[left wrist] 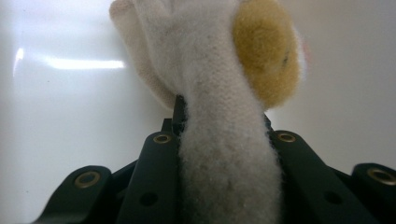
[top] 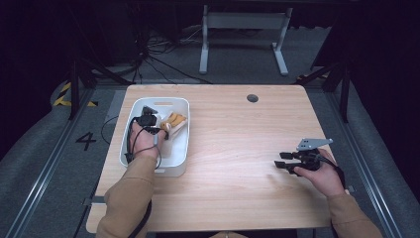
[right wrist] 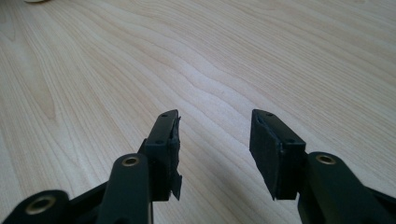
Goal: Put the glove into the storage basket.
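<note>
Near the tabletop's left edge sits a white bin (top: 179,148), and the left gripper (top: 147,120) reaches down into it. Its jaws are clamped on a soft plush toy (left wrist: 224,140), cream-white with a yellow patch, pinching a narrow limb or neck of it. That thin part is probably the easiest place for two flat jaws to close on. In the high view the toy (top: 174,122) lies toward the bin's far right side, just beside the gripper, and whether it is lifted or resting on the bin floor I cannot tell. The bin's walls stand close around the gripper, so I judge any move out has to go upward first (a sideways pull would drag the toy against the rim).

The middle of the tabletop (top: 233,148) is bare wood, with a small dark round hole (top: 252,98) near the far edge.

Toward the right edge, the right gripper (right wrist: 215,140) is held low over the wood, jaws apart and holding nothing, likely waiting its turn.
</note>
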Available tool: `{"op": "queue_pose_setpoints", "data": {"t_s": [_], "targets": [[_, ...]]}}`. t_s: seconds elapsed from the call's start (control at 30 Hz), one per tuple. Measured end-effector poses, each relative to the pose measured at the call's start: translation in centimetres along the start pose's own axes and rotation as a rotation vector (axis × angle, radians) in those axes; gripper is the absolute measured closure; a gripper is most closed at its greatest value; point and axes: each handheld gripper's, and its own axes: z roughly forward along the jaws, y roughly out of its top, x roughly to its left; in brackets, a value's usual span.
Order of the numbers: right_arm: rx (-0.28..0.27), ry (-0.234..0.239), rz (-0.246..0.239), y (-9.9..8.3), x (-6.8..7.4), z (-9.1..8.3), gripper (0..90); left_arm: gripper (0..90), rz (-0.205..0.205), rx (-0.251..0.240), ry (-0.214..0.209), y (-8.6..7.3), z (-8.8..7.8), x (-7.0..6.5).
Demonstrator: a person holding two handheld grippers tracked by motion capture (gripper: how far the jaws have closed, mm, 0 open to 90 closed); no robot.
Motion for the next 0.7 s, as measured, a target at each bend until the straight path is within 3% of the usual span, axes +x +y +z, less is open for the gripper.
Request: {"op": "queue_pose_setpoints", "data": {"t_s": [0.17, 0.57, 0.7], "targets": [[-0.018, -0.008, 0.006, 0.1, -0.2, -0.4, 53.3, 73.6, -0.007, 0.023, 0.006, 0.1, 0.6, 0.2], [-0.023, -0.014, 0.009, 0.0, -0.3, -0.5, 53.2, 71.9, -0.025, 0.026, -0.003, -0.2, 2.0, 0.8], [-0.027, -0.019, 0.008, 0.0, -0.3, -0.6, 53.1, 61.1, -0.015, 0.028, -0.005, -0.2, 1.9, 0.5]]}}
